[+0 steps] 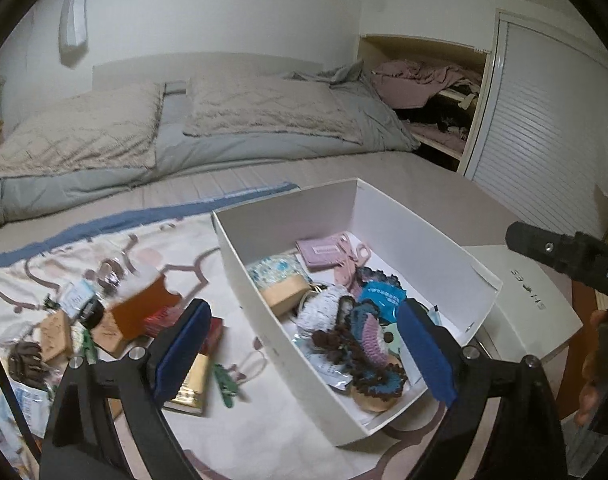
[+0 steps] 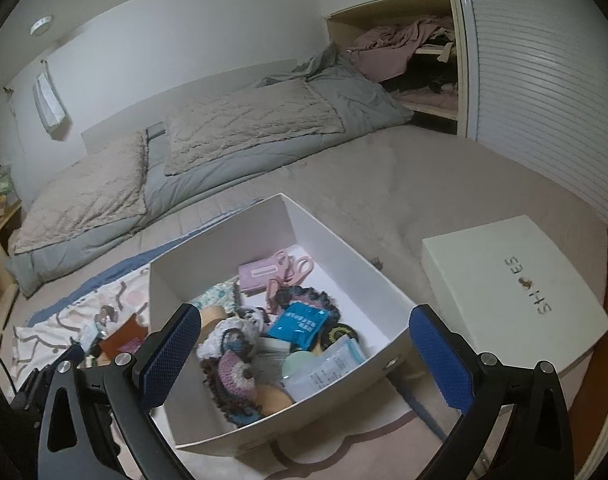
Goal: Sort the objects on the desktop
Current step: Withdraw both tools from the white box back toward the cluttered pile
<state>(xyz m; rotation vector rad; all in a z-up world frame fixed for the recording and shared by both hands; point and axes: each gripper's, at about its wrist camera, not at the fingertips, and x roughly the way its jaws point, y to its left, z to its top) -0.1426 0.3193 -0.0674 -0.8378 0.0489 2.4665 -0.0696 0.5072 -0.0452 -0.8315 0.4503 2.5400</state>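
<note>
a: looking at the white box (image 2: 344, 236) on the bed, already stuffed with little things.
b: yep, left gripper (image 1: 304, 344) and right gripper (image 2: 304, 356) both spread wide, holding nothing.

A bedroom in a home is shown. A bed (image 2: 344, 208) is seen, with two quilted pillows (image 1: 76, 132) laid against its headboard edge and a grey duvet (image 2: 344, 84) bunched at the far corner. Beside it, an open wardrobe (image 1: 436, 92) with a slatted door (image 2: 536, 92) is stuffed with crumpled clothes (image 2: 396, 40).
</note>
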